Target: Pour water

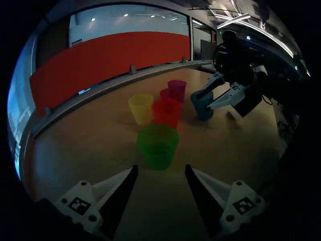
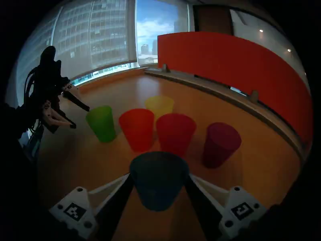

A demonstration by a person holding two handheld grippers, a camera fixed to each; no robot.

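Observation:
Several plastic cups stand close together on a wooden table. My left gripper is open just short of the green cup, which stands upright in front of its fingertips. Behind the green cup are an orange cup, a yellow cup, a red cup and a purple cup. My right gripper is shut on the blue cup, with one finger on each side. From the left gripper view, the right gripper holds the blue cup low over the table, right of the group.
A low rail and a red panel run along the table's far edge. Large windows lie beyond the table. The left gripper and the person's dark arm are at the left of the right gripper view. Bare tabletop surrounds the cups.

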